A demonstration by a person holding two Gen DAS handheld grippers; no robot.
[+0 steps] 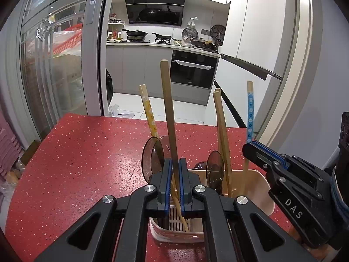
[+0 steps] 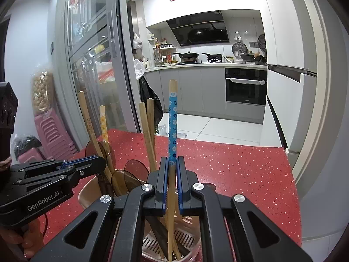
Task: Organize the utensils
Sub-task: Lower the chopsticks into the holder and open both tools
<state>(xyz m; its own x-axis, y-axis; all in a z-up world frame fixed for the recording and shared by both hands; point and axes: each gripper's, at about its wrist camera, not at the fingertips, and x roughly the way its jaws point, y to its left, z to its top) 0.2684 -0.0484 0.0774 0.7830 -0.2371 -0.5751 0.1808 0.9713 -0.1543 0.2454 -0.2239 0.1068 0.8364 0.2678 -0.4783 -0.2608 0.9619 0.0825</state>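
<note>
- Left wrist view: left tool (image 1: 175, 170) clamped on a plain brown chopstick (image 1: 166, 109), long, square-cut top, standing nearly upright; lower end goes down into the holder.
- Utensil holder (image 1: 257, 179) is a beige/pink plastic tub with a white slotted drain floor, sitting on the red speckled desk (image 1: 87, 157), near edge, right of centre.
- In the holder: yellow floral chopstick (image 1: 148, 111) leaning left, pair of plain bamboo chopsticks (image 1: 221, 126) right of centre, smoky translucent brown spoons (image 1: 152, 155) with bowls up.
- Right tool (image 1: 250, 147) comes in from the right, pinched on the blue floral chopstick (image 1: 250, 113), upright at the holder's right side.
- Right wrist view: right tool (image 2: 172, 174) clamped on the blue floral chopstick (image 2: 173, 126); blue band with white flowers on top part, bare wood tip and bare wood below the pads, lower end inside the holder (image 2: 87, 187).
- Left tool (image 2: 96, 163) at left, shut on the plain brown chopstick (image 2: 87, 118).
- Bamboo pair (image 2: 147, 131), yellow chopstick (image 2: 103, 120), brown spoons (image 2: 133, 170) all stand in the holder on the desk (image 2: 240, 163).
- A hand (image 2: 13, 238) shows at the bottom left corner.
</note>
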